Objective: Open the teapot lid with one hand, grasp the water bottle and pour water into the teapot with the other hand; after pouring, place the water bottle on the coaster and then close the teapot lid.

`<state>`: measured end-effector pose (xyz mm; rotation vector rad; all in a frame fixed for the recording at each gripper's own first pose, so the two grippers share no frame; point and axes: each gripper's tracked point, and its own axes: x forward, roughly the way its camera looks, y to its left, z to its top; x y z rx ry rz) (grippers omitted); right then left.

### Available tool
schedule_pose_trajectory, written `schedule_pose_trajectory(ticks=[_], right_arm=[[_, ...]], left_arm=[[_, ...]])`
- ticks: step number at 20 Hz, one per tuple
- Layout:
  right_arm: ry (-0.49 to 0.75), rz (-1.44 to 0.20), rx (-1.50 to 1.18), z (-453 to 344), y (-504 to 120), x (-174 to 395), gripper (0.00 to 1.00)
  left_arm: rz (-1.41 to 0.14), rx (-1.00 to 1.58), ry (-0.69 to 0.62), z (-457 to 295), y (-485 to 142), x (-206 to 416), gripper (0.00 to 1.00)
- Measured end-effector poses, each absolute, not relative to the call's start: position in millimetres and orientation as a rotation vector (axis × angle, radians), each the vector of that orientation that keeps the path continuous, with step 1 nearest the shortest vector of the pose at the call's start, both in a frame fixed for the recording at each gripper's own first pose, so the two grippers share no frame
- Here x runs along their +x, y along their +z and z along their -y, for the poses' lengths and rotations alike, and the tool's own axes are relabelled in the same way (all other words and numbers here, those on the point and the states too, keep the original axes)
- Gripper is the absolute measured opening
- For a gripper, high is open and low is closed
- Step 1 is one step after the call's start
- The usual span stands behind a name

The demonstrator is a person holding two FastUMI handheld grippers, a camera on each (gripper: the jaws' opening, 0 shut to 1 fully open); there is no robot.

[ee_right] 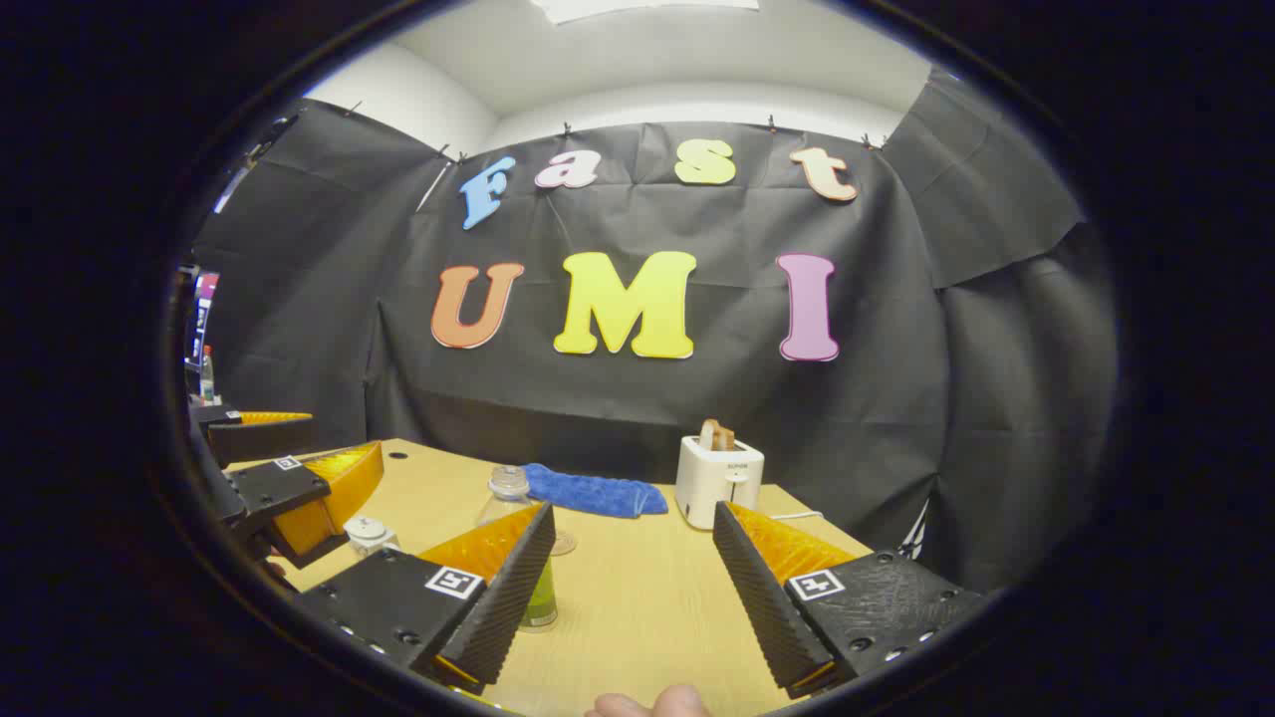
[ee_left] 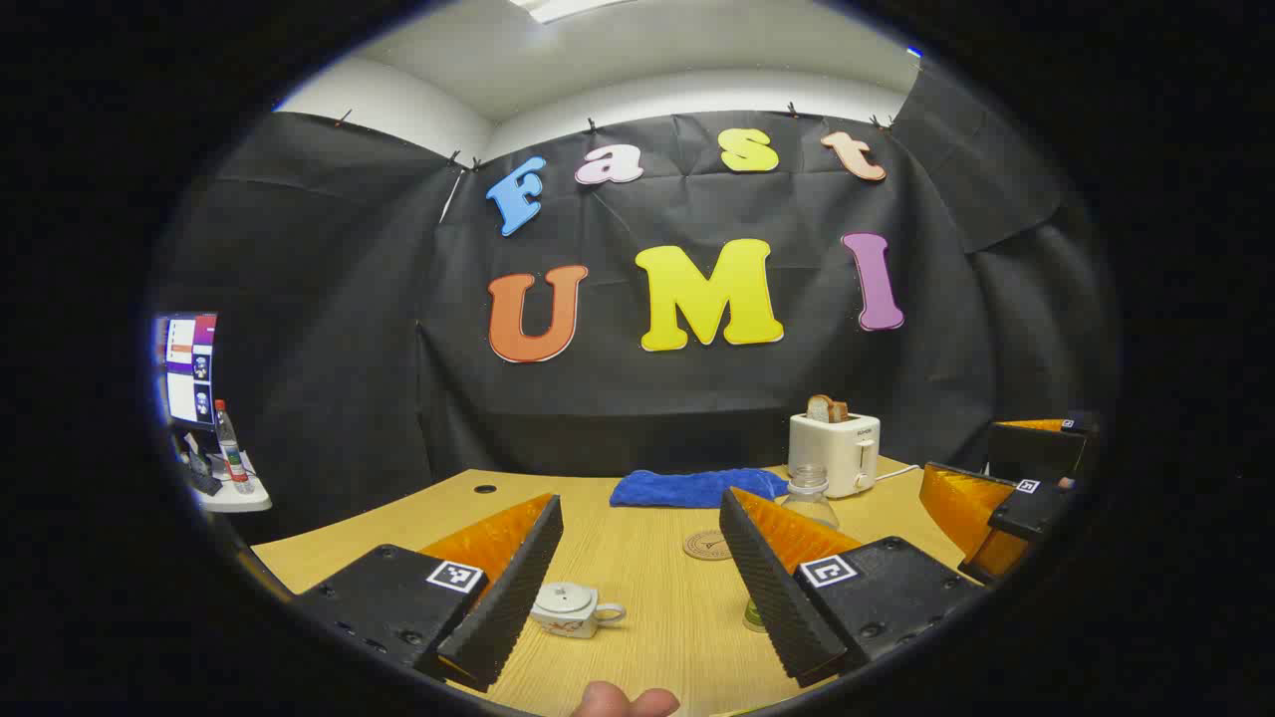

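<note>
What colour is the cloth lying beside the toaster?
Blue; the cloth shows best in the left gripper view.

Your wooden table (ee_left: 657, 597) carries a small white teapot (ee_left: 568, 608) with its lid on, a round coaster (ee_left: 707, 545), a clear water bottle (ee_right: 518, 538), a blue cloth (ee_left: 697, 488) and a white toaster (ee_left: 837, 453) at the back.
</note>
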<state>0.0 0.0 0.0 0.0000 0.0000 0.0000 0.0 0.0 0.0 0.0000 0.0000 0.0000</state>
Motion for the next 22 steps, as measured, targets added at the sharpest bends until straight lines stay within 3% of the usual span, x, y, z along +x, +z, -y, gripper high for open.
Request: schedule_pose_trajectory(ticks=[22], right_arm=[[-0.008, -0.034, 0.059, 1, -9, -1, 0.95]], left_arm=[[-0.022, -0.007, -0.020, 0, -5, 1, 0.99]])
